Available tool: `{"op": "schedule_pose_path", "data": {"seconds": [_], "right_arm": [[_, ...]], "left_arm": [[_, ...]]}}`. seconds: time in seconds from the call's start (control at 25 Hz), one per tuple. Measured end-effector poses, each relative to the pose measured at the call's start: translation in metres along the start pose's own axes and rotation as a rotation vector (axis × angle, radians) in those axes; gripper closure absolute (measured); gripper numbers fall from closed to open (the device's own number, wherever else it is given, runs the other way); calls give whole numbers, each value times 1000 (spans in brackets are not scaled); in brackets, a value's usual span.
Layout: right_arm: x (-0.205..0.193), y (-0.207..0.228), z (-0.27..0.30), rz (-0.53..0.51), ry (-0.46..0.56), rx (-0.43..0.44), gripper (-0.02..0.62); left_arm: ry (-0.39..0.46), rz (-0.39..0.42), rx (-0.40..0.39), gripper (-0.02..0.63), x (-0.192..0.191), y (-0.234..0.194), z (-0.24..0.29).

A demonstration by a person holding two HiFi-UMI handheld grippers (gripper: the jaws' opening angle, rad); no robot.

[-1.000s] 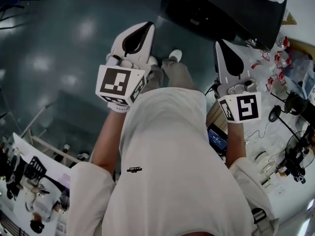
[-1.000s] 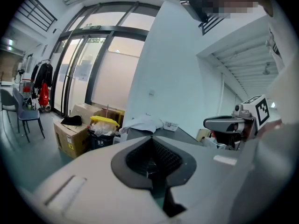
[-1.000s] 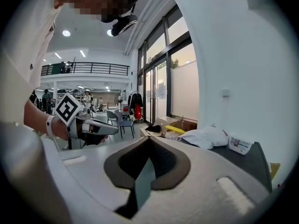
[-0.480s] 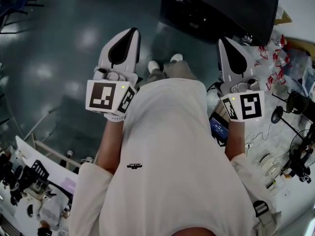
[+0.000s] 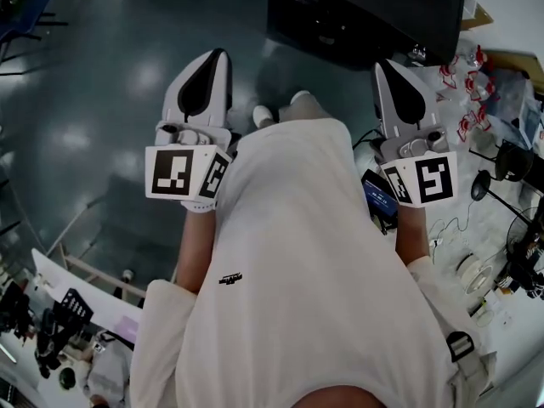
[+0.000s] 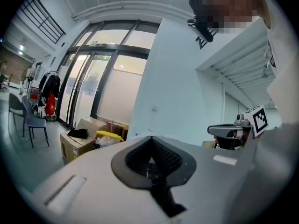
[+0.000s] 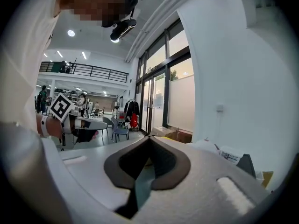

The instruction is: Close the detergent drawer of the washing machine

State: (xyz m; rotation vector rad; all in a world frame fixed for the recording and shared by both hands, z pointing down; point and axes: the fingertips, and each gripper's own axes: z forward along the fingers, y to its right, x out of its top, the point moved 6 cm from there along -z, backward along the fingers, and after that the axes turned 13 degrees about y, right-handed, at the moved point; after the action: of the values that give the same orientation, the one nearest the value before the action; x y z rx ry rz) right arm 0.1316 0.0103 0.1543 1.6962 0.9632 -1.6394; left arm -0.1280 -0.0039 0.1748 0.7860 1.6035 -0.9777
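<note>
Two tools are held up at chest height, well apart, one on either side of the person's white shirt. Both the left tool and the right tool have their jaws pressed together on nothing. Open glossy floor spreads ahead and leftward, while a cluttered tabletop crowds the right edge. Straight ahead stands a dark machine, but I cannot make out its detergent drawer. The shirt's small print is unreadable.

My right gripper has its jaws pressed together, with nothing between them. Past them stand tall glass doors and a white wall. My left gripper hangs off to the left, its marker cube turned toward me.
</note>
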Motion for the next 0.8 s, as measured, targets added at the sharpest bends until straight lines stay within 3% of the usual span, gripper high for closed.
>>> {"op": "schedule_pose_path", "data": {"seconds": [0.8], "right_arm": [[1,-8,-13,20,14,-38,594]], "left_arm": [[-25,-3,-72,589,-4,23,-4]]}}
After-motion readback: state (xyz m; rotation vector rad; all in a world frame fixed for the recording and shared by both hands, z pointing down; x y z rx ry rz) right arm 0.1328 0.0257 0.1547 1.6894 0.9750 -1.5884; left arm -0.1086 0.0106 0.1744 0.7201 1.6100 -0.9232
